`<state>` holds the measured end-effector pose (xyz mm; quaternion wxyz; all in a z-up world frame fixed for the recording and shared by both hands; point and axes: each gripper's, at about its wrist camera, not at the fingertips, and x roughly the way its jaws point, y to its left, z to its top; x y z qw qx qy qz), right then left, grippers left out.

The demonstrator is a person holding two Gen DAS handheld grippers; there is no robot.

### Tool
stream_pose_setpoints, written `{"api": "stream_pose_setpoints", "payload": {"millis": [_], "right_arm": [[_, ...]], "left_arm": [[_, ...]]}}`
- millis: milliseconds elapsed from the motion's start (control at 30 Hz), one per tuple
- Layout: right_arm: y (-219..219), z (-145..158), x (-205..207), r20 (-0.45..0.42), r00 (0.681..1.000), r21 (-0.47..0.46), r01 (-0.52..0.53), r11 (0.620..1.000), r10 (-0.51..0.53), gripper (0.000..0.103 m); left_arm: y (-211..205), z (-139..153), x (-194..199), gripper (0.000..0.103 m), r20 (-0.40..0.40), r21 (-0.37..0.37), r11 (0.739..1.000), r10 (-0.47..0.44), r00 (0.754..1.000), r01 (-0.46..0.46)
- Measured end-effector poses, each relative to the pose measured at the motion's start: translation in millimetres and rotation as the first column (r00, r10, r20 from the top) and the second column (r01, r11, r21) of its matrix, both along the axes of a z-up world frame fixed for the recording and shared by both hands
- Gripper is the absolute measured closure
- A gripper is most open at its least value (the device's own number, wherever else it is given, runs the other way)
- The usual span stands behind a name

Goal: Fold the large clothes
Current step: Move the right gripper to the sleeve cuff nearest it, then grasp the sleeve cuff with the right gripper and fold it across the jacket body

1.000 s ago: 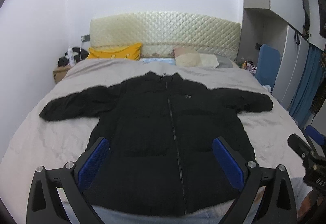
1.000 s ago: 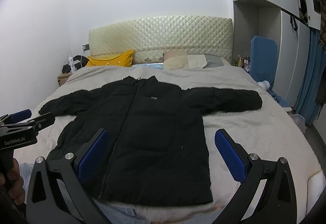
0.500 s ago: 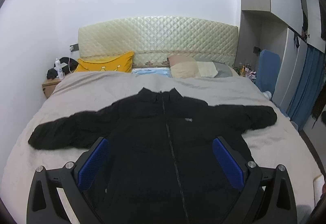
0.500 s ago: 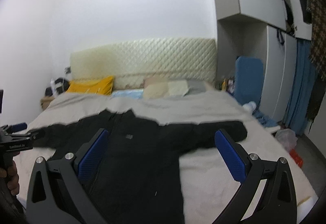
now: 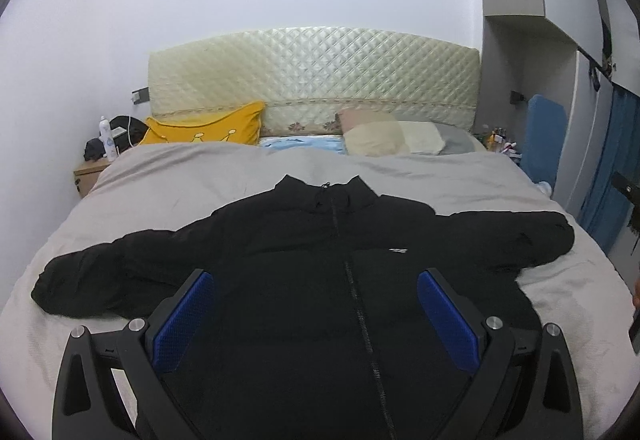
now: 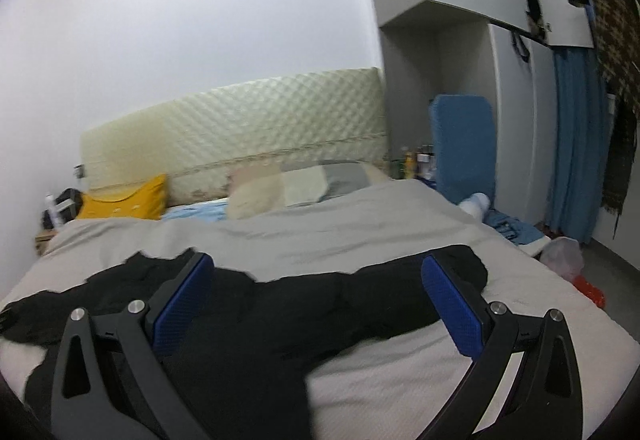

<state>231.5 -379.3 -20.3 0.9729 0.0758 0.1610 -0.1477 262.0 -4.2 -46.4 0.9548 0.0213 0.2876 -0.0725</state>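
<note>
Jacket flat on the bed
Grey bed [image 5: 168,179], quilted headboard [image 5: 312,71] far; black jacket [image 5: 304,252] zipped, sleeves spread. My left tongs [image 5: 316,316] and right tongs [image 6: 318,308] gape empty.

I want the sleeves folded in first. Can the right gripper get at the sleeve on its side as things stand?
Probably yes. The right gripper is open and aimed along that sleeve, which lies flat on the bed with nothing on it or in front of it.
</note>
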Motion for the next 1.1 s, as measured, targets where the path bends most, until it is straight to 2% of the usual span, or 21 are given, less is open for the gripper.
{"api": "stream_pose_setpoints", "payload": {"millis": [167,333,433,500,633,767,833,867,900,1000,1100], "right_arm": [[-48.1,-33.3,38.0,-0.051,0.998,0.068,0.046,0.997,-0.042,0.0],[-98.8,-81.6,71.0,-0.159,0.985,0.118,0.083,0.99,-0.064,0.0],[-141.1,-110.7,77.9,-0.179,0.982,0.244,0.099,0.965,-0.055,0.0],[-166.2,-128.5,80.2,-0.177,0.983,0.346,0.116,0.931,-0.056,0.001],[-214.5,-169.9,80.5,-0.192,0.977,0.528,0.186,0.829,-0.097,0.001],[-253.2,-207.9,79.0,-0.192,0.974,0.667,0.218,0.713,-0.118,0.001],[-268.4,-231.3,82.1,-0.201,0.972,0.736,0.231,0.636,-0.12,0.001],[-270.7,-236.4,81.9,-0.183,0.975,0.753,0.22,0.621,-0.123,0.001],[-273.5,-240.7,82.0,-0.154,0.98,0.757,0.201,0.622,-0.13,0.001],[-271.8,-244.7,85.8,-0.111,0.982,0.714,0.184,0.676,-0.15,0.001],[-274.0,-243.3,89.0,-0.055,0.98,0.687,0.176,0.705,-0.192,0.002]], "left_arm": [[13.2,-24.7,18.7,0.0,-0.054,-0.045,0.999,0.014,0.998,-0.016],[28.0,-57.2,30.6,0.0,-0.143,-0.072,0.996,0.034,0.989,-0.045],[35.9,-72.7,34.3,0.0,-0.184,-0.08,0.995,0.05,0.982,-0.066],[38.6,-79.7,36.0,0.0,-0.196,-0.084,0.993,0.06,0.979,-0.078],[44.0,-87.8,41.5,0.0,-0.207,-0.115,0.989,0.069,0.976,-0.094],[45.7,-97.8,47.7,0.0,-0.21,-0.09,0.988,0.108,0.972,-0.129],[45.4,-105.6,51.9,0.0,-0.222,-0.081,0.987,0.115,0.968,-0.136],[45.2,-108.1,53.3,0.0,-0.225,-0.079,0.987,0.117,0.967,-0.138],[45.0,-111.5,55.1,0.0,-0.23,-0.077,0.987,0.119,0.966,-0.14],[46.3,-119.7,60.7,0.0,-0.246,-0.082,0.983,0.137,0.96,-0.162],[46.4,-122.1,69.5,0.0,-0.237,-0.079,0.981,0.155,0.959,-0.178]]}}
